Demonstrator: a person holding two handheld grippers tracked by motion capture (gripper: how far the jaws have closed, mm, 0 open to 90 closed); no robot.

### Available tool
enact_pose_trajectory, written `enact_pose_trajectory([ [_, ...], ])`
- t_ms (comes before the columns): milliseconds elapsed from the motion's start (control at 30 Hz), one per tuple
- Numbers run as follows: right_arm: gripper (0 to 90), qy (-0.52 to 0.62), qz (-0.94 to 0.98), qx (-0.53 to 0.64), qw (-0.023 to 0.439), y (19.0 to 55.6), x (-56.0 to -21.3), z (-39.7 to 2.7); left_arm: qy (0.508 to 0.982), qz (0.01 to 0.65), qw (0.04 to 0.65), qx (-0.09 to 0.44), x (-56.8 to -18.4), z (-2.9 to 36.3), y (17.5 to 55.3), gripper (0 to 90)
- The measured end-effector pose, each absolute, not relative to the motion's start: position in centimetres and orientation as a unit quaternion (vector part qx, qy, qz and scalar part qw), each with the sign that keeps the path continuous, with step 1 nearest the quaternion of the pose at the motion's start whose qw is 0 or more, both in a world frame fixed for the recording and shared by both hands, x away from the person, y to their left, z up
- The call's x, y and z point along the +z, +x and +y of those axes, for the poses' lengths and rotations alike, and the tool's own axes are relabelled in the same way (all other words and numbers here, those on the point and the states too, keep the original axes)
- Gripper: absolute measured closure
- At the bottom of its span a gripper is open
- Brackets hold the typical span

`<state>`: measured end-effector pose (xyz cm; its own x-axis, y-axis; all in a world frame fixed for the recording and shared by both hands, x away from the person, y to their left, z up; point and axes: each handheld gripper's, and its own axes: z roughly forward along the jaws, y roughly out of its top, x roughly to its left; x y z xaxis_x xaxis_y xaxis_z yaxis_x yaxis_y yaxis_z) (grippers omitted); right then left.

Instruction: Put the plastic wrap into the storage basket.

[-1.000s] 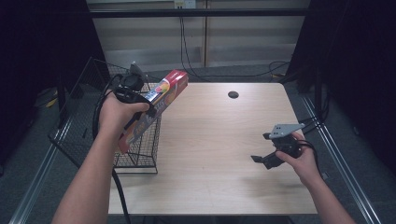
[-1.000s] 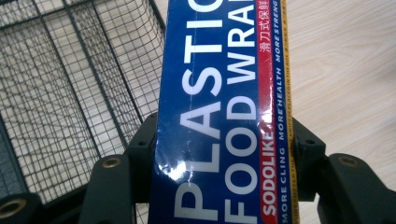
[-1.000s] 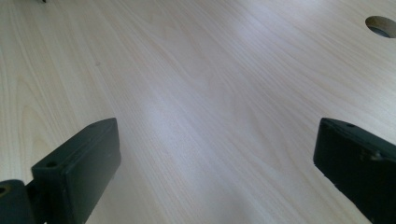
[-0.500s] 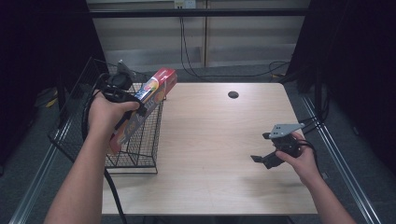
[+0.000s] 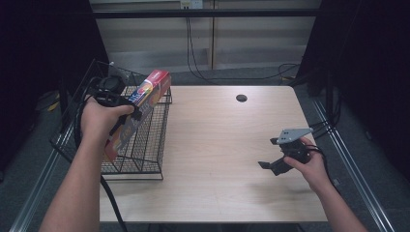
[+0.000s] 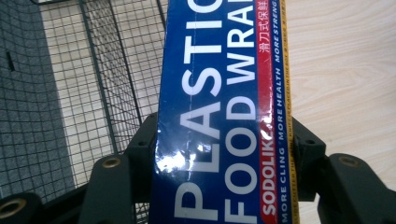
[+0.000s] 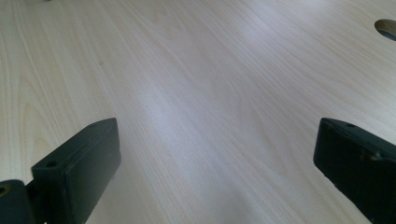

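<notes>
overhead, a pale wood-grain surface (image 5: pixel 212 145) fills the middle of a dim room, its top mostly bare, with a small round hole (image 5: pixel 241 98) near the far edge. black curtains hang dark on both sides, and a light panelled wall runs along the back with cables (image 5: pixel 193 53) trailing down it to a grey floor. metal rails edge the surface on the left and right.

at the left edge sits a black wire basket (image 5: pixel 145 145), partly on the surface and partly overhanging it. the person's left hand (image 5: pixel 99 118) holds the left claw (image 5: pixel 126 107) above the basket, pinching a long box of plastic food wrap (image 5: pixel 140 108) across its width; in the left gripper view the blue and red box (image 6: pixel 219 116) runs up between the two black jaws, which press on its sides, with the basket mesh (image 6: pixel 93 93) to one side below it and bare wood to the other. the box is tilted, its red end raised toward the back of the room, its lower end over the basket.

on the right, the right hand (image 5: pixel 309 164) holds the right claw (image 5: pixel 268 166) low over the surface, well apart from the basket. its jaws stand spread wide, with nothing but wood grain between them in the right gripper view.
</notes>
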<state>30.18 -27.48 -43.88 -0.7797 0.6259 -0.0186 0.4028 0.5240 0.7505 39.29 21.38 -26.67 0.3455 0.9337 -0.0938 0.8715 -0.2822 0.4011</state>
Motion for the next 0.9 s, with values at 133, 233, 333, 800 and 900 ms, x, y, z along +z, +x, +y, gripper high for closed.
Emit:
enact_pose_trajectory([
  [133,0.6,0.298,0.861,0.386,0.144,30.3,-43.9,-27.4,0.794,0.571,0.194,0.081,-26.7,21.6,39.3,42.7],
  [233,0.6,0.298,0.86,0.388,0.143,30.4,-43.9,-27.3,0.792,0.573,0.195,0.08,-26.7,21.9,39.2,42.7],
  [333,0.6,0.296,0.86,0.389,0.144,30.5,-43.9,-27.1,0.789,0.577,0.195,0.084,-26.6,22.1,39.1,42.7],
  [800,0.6,0.29,0.863,0.39,0.141,30.5,-43.9,-26.8,0.77,0.6,0.197,0.092,-26.5,23.7,38.8,42.7],
  [900,0.6,0.292,0.861,0.391,0.143,30.6,-43.8,-26.9,0.764,0.608,0.194,0.094,-26.5,24.0,38.7,42.7],
])
